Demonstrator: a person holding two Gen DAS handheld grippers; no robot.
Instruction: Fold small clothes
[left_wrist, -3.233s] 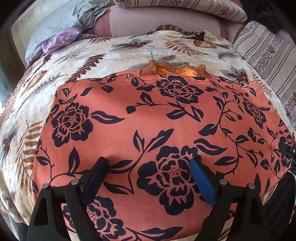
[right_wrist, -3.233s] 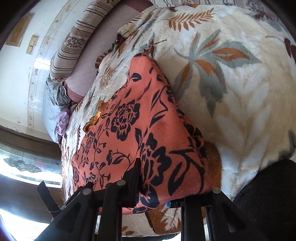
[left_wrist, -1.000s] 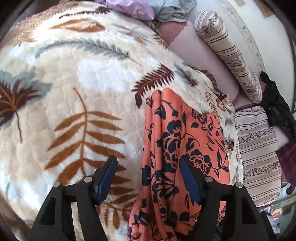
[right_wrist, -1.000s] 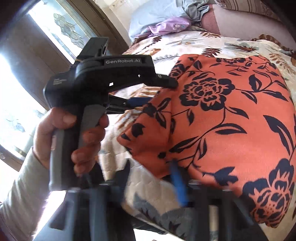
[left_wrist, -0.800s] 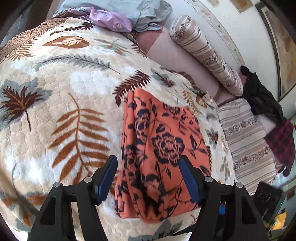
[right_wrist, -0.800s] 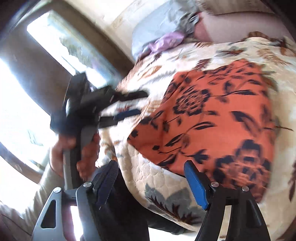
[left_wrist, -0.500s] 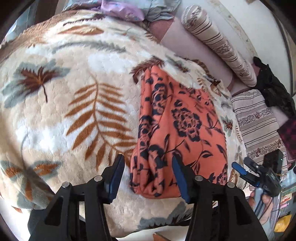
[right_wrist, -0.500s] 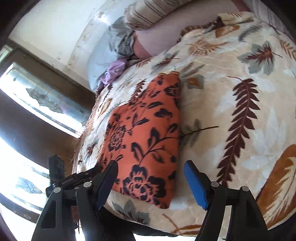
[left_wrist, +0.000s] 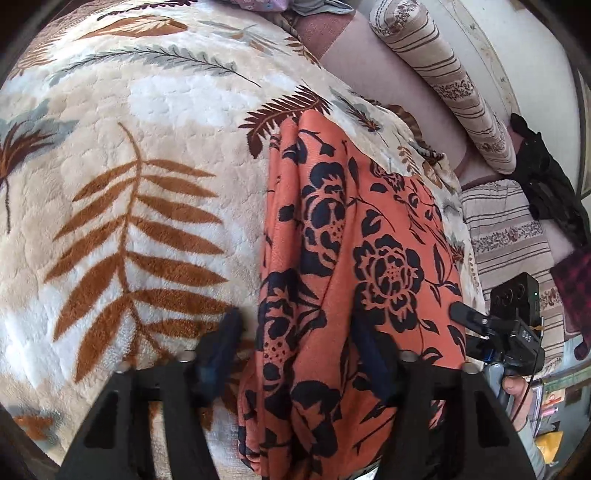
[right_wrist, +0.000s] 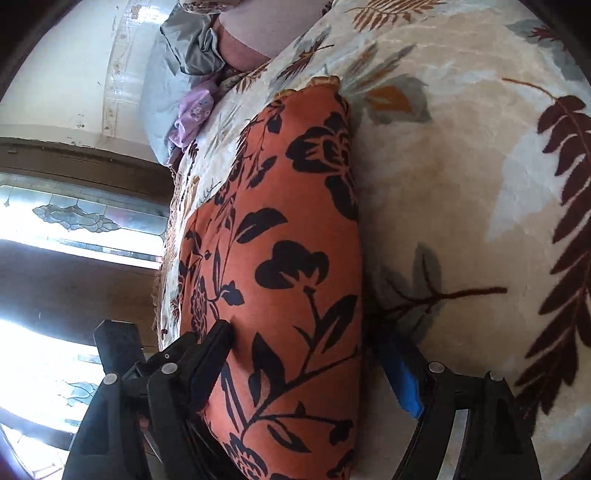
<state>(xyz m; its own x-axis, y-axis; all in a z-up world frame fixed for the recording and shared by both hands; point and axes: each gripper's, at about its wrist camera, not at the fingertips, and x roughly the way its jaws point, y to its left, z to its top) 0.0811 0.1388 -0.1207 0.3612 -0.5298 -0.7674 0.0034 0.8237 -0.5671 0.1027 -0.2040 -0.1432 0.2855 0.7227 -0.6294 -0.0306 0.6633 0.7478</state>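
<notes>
Leafy blanket (left_wrist: 147, 110) (camera marked "DAS")

You get bright daylight in both views. In the right wrist view the window (right_wrist: 74, 229) at the left is blown out to white, and the frame below it goes to dark silhouette. The blanket (left_wrist: 147, 110) glares pale where the sun hits it. The orange garment (right_wrist: 280, 258) casts a soft shadow along its right edge. In the left wrist view your fingers (left_wrist: 221, 343) are smeared with blur. Both pictures bend strongly toward black corners.
</notes>
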